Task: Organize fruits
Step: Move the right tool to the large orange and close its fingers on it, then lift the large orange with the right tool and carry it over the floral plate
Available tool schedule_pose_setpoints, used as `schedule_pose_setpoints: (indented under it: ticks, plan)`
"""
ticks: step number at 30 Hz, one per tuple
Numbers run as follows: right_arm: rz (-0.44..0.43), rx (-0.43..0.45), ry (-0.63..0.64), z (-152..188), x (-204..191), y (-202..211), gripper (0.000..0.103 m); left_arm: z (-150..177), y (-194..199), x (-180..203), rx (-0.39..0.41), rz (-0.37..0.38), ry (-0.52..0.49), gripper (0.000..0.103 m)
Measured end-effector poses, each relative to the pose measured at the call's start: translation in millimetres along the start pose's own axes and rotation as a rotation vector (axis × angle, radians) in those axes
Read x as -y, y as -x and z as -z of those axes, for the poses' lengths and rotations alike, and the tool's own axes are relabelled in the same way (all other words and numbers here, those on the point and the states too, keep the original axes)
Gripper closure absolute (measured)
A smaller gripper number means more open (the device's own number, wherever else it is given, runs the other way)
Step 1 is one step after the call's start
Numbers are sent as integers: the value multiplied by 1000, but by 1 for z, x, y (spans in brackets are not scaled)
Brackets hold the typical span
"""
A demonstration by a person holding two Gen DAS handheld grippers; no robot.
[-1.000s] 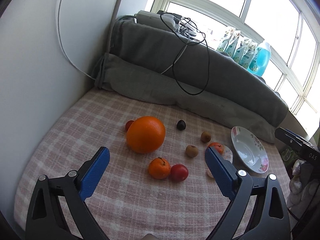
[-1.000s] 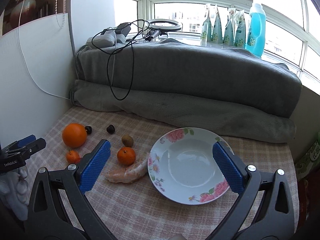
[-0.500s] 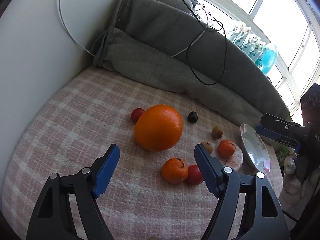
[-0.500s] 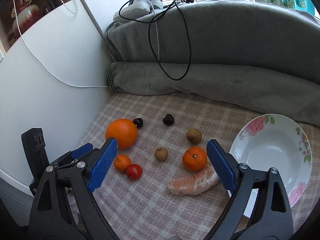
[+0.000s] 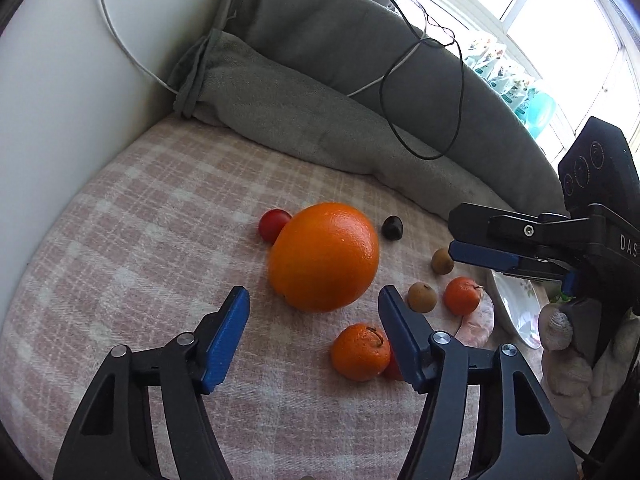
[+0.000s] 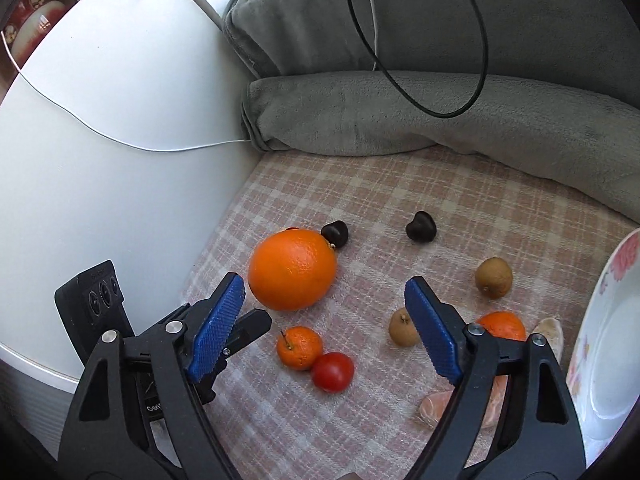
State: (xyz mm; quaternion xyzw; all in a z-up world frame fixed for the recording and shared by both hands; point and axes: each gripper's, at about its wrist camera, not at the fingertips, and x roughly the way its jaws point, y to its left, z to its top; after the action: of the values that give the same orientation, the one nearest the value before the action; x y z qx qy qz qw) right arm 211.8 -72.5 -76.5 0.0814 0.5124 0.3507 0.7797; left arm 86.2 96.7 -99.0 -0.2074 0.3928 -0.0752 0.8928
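A large orange lies on the pink checked cloth. My left gripper is open and empty just in front of it. A small mandarin and a red tomato touch each other. A second mandarin, two brown fruits, two dark fruits and a peeled segment lie around. My right gripper is open and empty above the fruits. The floral plate is at the right.
A grey folded blanket with a black cable runs along the back. A white wall with a thin white cord borders the left. A red fruit sits behind the large orange. My right gripper's body reaches in over the plate.
Both grippers have moved forward and down toward the fruits. The right gripper has swung left, away from the plate, over the fruit group. The large orange now sits close before the left gripper.
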Motion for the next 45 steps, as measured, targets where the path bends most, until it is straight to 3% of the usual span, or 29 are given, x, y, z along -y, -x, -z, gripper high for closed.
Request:
schedule_pose_setpoints:
  ticks: [10, 22, 30, 45]
  plan:
    - [-86, -64, -85, -12, 5, -32, 21, -4, -11, 0, -20, 18, -3, 42]
    - [-114, -100, -127, -21, 5, -66, 25, -8, -26, 3, -32, 28, -4, 45]
    - [-133, -119, -141, -20, 5, -74, 37, -11, -31, 4, -30, 30, -10, 47]
    - [-124, -104, -126, -13, 5, -57, 39, -7, -28, 18, -25, 14, -33, 47]
